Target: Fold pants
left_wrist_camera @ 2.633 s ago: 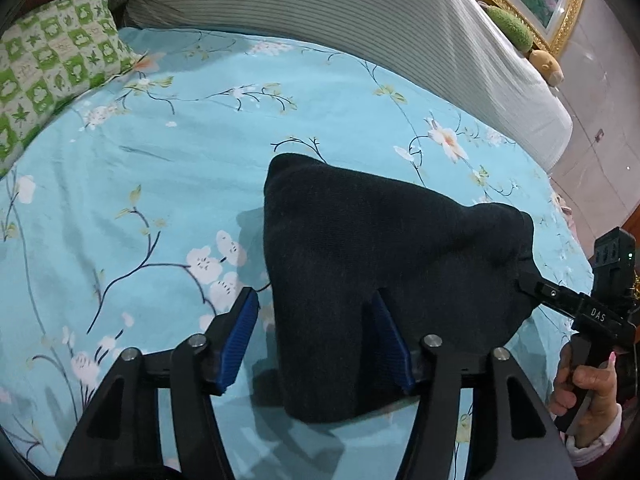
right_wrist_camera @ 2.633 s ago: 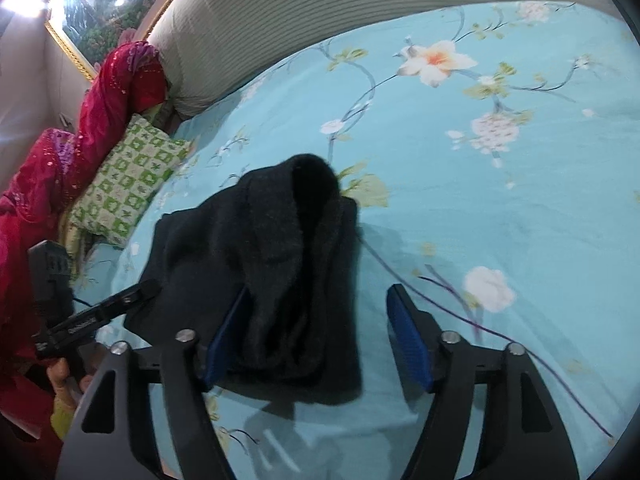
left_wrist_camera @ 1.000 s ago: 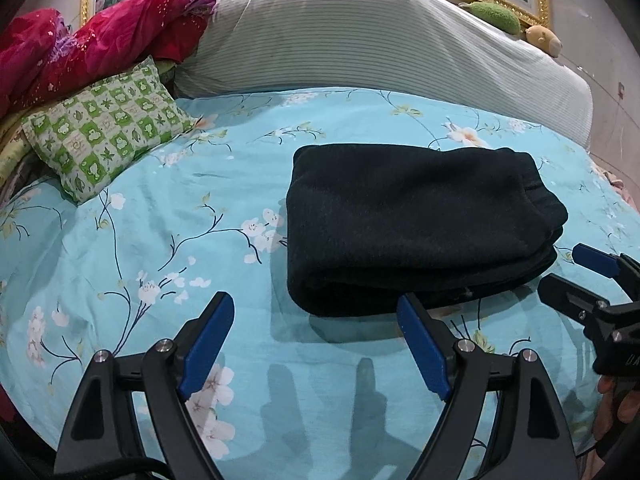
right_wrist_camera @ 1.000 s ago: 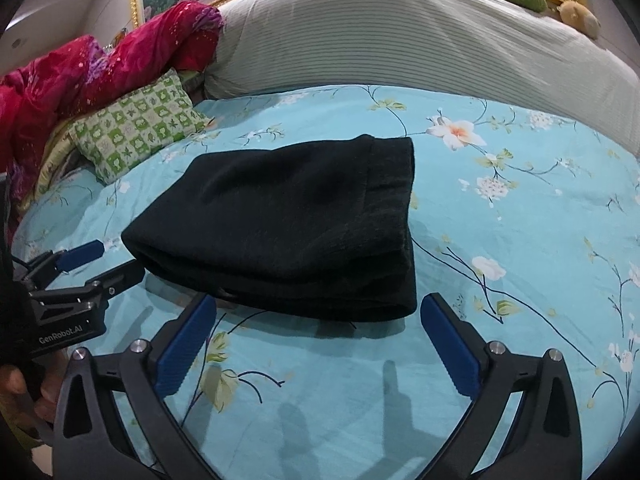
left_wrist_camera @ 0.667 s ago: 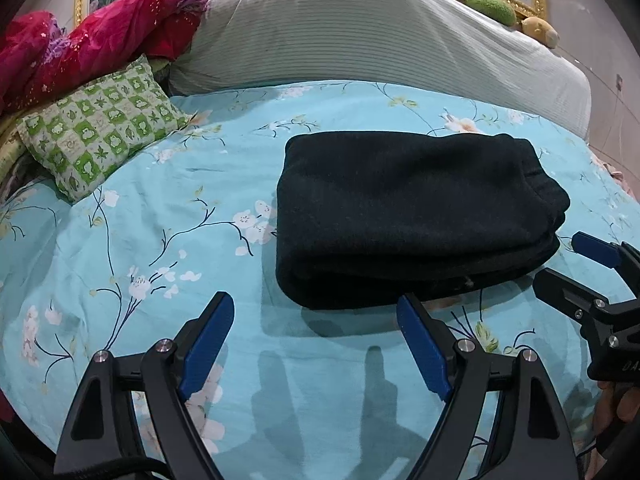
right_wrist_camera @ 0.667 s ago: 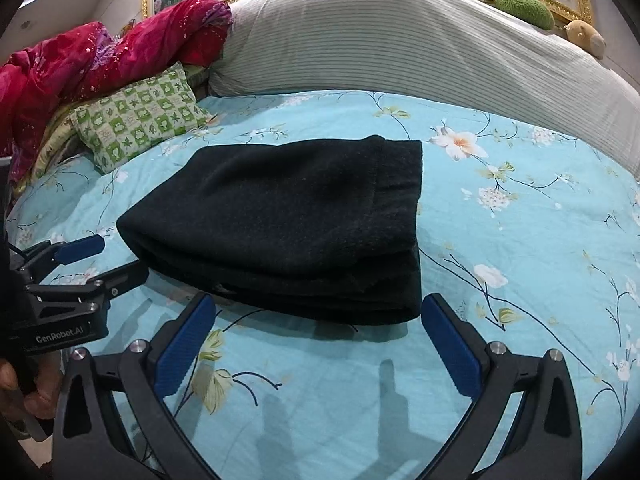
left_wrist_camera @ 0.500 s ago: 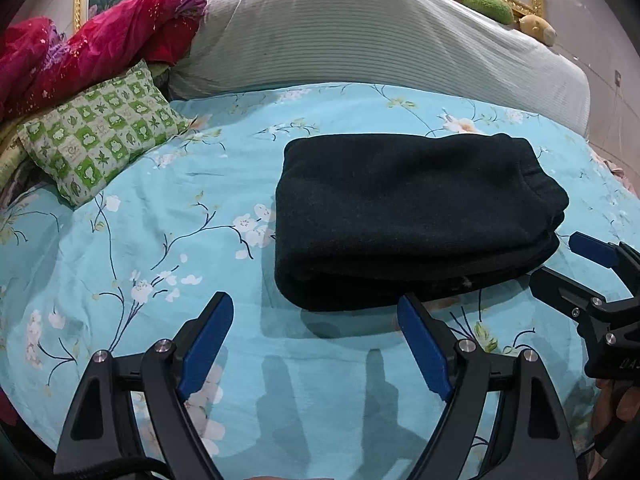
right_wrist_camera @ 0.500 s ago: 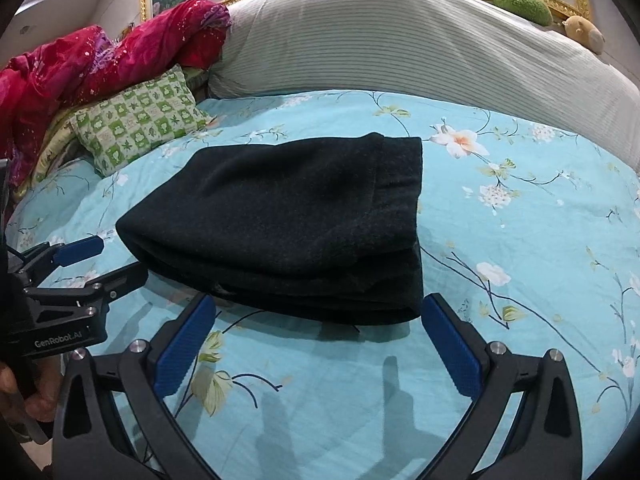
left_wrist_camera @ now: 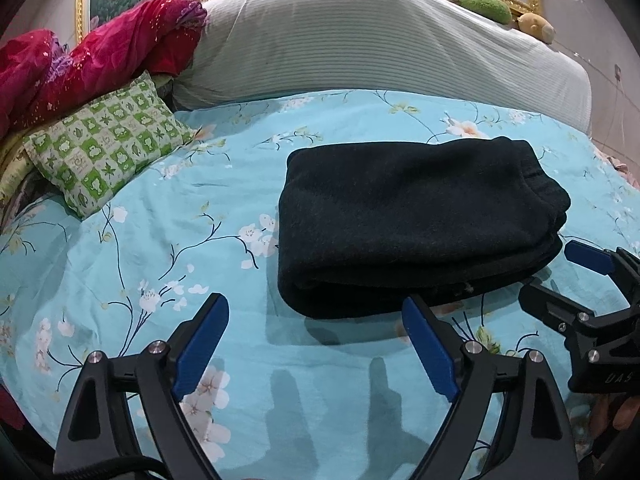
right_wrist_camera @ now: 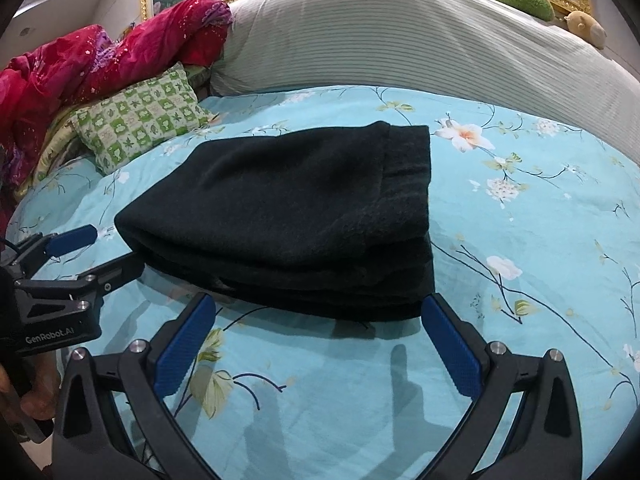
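Resting spot: the black pants [left_wrist_camera: 416,224] lie as a folded, stacked bundle on the floral blue bedsheet [left_wrist_camera: 168,216], just ahead of both grippers and touching neither.
Fold state: several layers show along the near edge; the ribbed waistband end faces the right gripper's side, the rounded fold the left's. By my reading the fold is done or nearly so.
Left gripper [left_wrist_camera: 316,336]: jaws spread wide and just been opening further, nothing between them; the bundle's near corner sits just beyond the right-hand pad.
Right gripper [right_wrist_camera: 316,340]: jaws wide apart and empty, framing the bundle's near edge from just short of it.
Each in the other's view: the right gripper's fingers reach in from the right edge of the left view, beside the waistband end; the left gripper's come in from the left edge of the right view, beside the rounded fold.
Further off: a green checked cushion [left_wrist_camera: 104,152] to the far left of the grippers, red cloth [left_wrist_camera: 100,56] behind it, a striped grey bolster [left_wrist_camera: 360,40] across the far side.
Risk, snagging: a pad drawn back or swung sideways could catch the top layer and drag it askew.
Risk, springback: thick fleece-like fabric may slump open, since nothing pins it.
Risk, collision: the two grippers sit close beside each other; a hurried move could knock them together.
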`<action>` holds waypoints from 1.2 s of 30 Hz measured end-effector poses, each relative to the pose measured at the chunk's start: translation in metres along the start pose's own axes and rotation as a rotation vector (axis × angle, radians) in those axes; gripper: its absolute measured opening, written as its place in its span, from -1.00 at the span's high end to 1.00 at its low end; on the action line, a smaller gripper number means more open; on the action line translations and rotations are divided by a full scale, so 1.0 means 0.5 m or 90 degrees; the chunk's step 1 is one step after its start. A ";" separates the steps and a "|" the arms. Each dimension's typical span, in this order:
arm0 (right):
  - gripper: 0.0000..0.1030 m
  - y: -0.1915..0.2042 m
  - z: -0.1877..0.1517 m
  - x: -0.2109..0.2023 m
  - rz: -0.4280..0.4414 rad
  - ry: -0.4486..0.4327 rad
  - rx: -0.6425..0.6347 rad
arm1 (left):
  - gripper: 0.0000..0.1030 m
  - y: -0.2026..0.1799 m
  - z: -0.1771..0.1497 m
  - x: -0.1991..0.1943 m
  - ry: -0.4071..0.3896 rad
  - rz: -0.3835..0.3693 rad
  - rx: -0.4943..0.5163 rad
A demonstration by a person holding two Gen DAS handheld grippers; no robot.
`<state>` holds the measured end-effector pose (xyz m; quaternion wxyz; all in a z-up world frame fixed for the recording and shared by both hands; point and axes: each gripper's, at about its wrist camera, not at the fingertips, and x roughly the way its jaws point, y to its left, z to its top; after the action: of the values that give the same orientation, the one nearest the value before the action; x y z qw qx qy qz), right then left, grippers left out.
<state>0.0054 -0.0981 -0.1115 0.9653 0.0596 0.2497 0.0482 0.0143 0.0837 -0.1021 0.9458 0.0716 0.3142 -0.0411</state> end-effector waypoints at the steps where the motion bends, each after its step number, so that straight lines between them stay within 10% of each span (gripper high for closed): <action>1: -0.99 0.001 -0.001 0.001 0.001 0.001 -0.001 | -0.75 -0.001 0.000 0.000 -0.001 0.002 0.001; 36: -0.99 0.003 0.000 -0.010 0.003 -0.005 -0.006 | -0.79 0.005 0.003 -0.012 -0.011 0.010 -0.006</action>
<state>0.0013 -0.0974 -0.1088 0.9664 0.0556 0.2458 0.0517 0.0108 0.0863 -0.0970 0.9491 0.0694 0.3053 -0.0332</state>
